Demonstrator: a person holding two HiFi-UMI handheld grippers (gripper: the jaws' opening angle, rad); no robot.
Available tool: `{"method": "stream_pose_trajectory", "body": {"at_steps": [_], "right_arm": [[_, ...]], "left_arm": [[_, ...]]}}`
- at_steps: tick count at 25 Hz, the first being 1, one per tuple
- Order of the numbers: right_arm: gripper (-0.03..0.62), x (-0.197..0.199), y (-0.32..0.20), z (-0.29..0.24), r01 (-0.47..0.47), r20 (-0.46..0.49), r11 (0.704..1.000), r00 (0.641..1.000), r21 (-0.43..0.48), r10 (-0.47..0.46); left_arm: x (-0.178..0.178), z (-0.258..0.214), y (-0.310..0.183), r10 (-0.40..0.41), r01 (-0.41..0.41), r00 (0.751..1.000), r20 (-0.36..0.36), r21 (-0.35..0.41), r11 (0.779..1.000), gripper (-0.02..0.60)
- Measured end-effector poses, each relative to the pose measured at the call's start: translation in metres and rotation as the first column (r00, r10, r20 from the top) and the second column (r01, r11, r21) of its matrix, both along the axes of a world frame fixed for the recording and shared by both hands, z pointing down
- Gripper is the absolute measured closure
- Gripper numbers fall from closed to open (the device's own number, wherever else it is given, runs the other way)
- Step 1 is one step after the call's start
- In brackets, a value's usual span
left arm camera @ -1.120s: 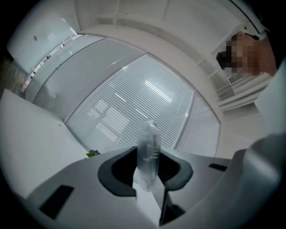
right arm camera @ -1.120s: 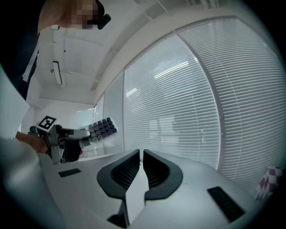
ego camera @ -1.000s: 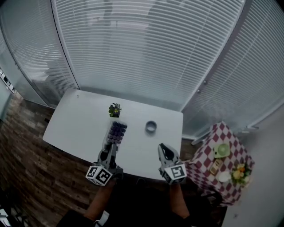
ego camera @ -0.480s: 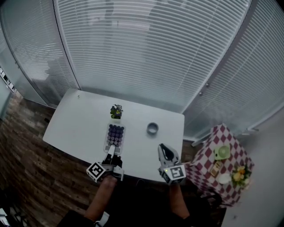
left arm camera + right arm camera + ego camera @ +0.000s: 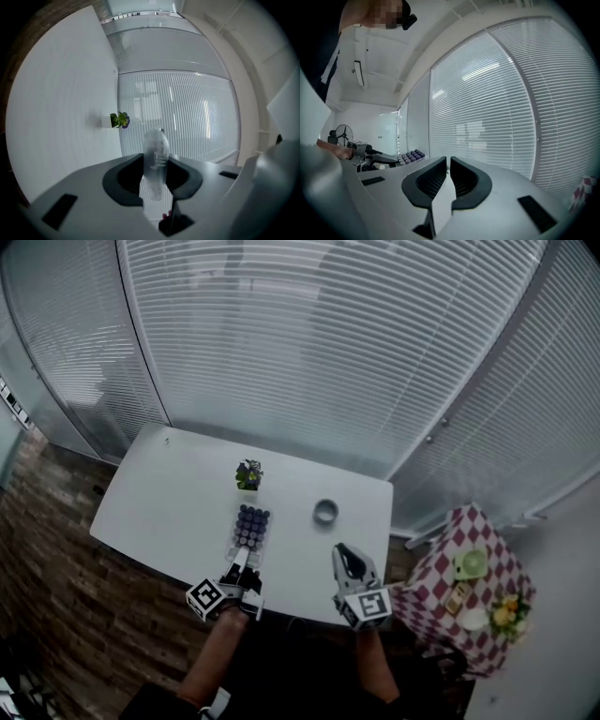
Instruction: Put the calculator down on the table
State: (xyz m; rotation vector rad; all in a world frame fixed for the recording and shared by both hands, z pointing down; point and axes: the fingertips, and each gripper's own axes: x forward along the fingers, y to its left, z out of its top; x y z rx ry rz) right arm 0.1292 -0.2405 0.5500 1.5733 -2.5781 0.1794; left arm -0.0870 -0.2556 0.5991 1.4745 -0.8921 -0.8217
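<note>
The calculator (image 5: 250, 529) has a pale, see-through body and rows of dark purple keys. In the head view it lies lengthwise just left of centre, over the white table (image 5: 159, 502), keys facing up. Its far end points at a small potted plant (image 5: 248, 474) above it in the frame. Its near end sits in the left gripper (image 5: 238, 564). Whether its underside touches the table I cannot tell.

In the left gripper view the calculator (image 5: 156, 157) shows edge-on as a thin frosted slab at the centre. The left gripper (image 5: 156, 165) is clenched on it, one dark pad on each face. The table (image 5: 61, 108) fills the left of that frame and the plant (image 5: 119, 120) stands at its far end.

In the right gripper view the right gripper (image 5: 448, 161) has its jaws drawn nearly together, only a thin slit between them, holding nothing. The purple keys (image 5: 410, 155) show at middle left.

No brand or key print can be read. The only markings are black-and-white square patterns on the gripper cubes.

A second ago the calculator was tipped at an angle, with its keys turned partly sideways. Now it lies flatter. The left gripper has rolled and sunk, and its cube shows a different face. In the head view the right gripper (image 5: 347, 561) sits at nearly the same spot, lower centre-right.
</note>
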Motion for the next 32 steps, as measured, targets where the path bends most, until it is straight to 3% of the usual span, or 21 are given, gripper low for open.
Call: {"method": "stream_pose_trajectory", "body": {"at_steps": [3,7,11,15,19,23,29,32], "right_arm": [[0.586,0.003,-0.004,0.0,-0.024,-0.025,1.0,0.999,-0.004,0.024],[0.586,0.003,-0.008,-0.001,-0.015,-0.022,1.0,1.0,0.012,0.015],[0.586,-0.001,-0.011,-0.009,-0.02,-0.029,0.999,0.999,0.025,0.021],[0.586,-0.004,-0.01,-0.005,-0.017,-0.032,1.0,0.999,0.001,0.017],[0.586,-0.014,-0.014,-0.012,0.0,-0.022,0.999,1.0,0.043,0.001],[0.586,-0.013,-0.014,-0.006,-0.002,-0.053,1.0,0.999,0.02,0.003],[0.586,-0.009,-0.015,-0.01,-0.01,-0.057,1.0,0.998,0.029,0.012],[0.586,-0.011,-0.017,-0.013,-0.017,-0.046,0.999,0.999,0.036,0.019]], "left_arm": [[-0.005,0.026,-0.006,-0.017,0.02,0.998,0.053,-0.056,0.998,0.48],[0.01,0.048,-0.019,0.024,-0.025,1.0,-0.01,-0.075,0.997,0.48],[0.01,0.081,-0.033,0.032,-0.02,0.993,0.114,-0.103,0.994,0.48],[0.022,0.103,-0.048,0.057,-0.061,0.998,-0.032,-0.13,0.99,0.48],[0.041,0.145,-0.058,0.112,-0.112,0.994,-0.01,-0.18,0.977,0.48],[0.063,0.176,-0.067,0.191,-0.185,0.981,0.014,-0.205,0.961,0.48],[0.069,0.198,-0.078,0.206,-0.202,0.979,-0.012,-0.247,0.948,0.48],[0.073,0.215,-0.08,0.25,-0.236,0.968,0.023,-0.256,0.937,0.48]]}}
